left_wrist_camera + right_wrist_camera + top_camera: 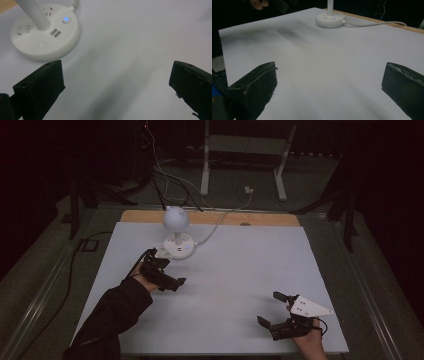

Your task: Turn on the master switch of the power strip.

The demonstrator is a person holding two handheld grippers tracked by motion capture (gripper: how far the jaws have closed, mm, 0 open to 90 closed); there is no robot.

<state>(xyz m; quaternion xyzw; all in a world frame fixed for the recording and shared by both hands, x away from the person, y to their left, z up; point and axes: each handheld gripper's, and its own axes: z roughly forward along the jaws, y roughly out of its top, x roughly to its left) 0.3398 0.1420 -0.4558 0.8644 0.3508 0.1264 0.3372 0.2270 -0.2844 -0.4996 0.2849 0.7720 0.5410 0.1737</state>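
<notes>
Two claws near a little white lamp

The lamp [176,232] stands at the far side of the white surface [240,270], with a small blue light on its round base [47,37] and a white cord [220,217] running off behind it. The left claw [172,282] is released, jaws wide apart, just beside the base and holding nothing. The right claw [275,310] is released too, well apart from the lamp, near the front edge.
</notes>
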